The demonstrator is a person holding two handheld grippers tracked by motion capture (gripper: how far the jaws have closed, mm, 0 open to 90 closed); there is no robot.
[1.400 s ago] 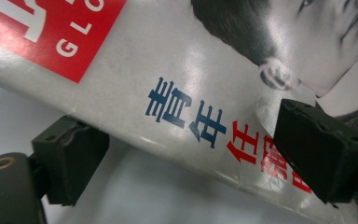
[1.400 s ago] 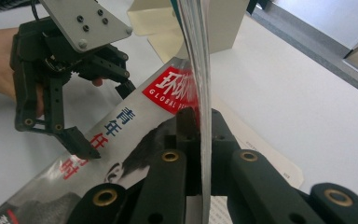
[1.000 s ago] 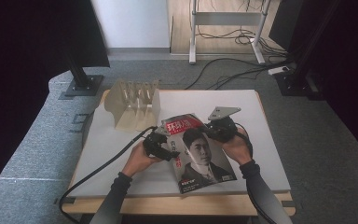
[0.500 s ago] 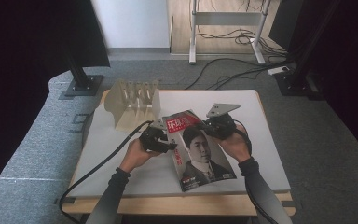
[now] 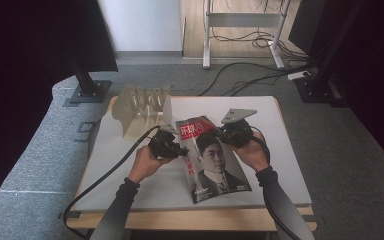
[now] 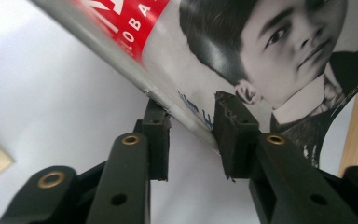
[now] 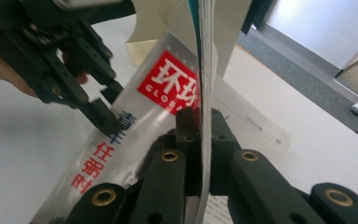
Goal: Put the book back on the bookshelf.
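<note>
A magazine [image 5: 215, 167] with a man's portrait and a red title block on its cover is held tilted over the white table [image 5: 130, 185]. My right gripper [image 5: 225, 136] is shut on its right edge; in the right gripper view the pads [image 7: 200, 126] pinch the pages [image 7: 168, 79]. My left gripper [image 5: 183, 150] is at the magazine's left edge. Its jaws have just been closing. In the left gripper view [image 6: 192, 135] that edge [image 6: 261, 56] runs slantwise between the jaws, one under it and one over the cover, with a gap still showing. The left gripper [image 7: 105, 112] is also seen in the right gripper view.
A pale wooden slotted rack [image 5: 145, 107] stands at the table's back left, just behind the left hand. The left gripper's black cable [image 5: 105, 175] trails over the table's front left corner. Black stands and loose cables lie on the carpet beyond the table.
The left gripper has risen a little at the magazine's left edge and its jaws have narrowed around it. The right hand has stayed in place with the magazine.
</note>
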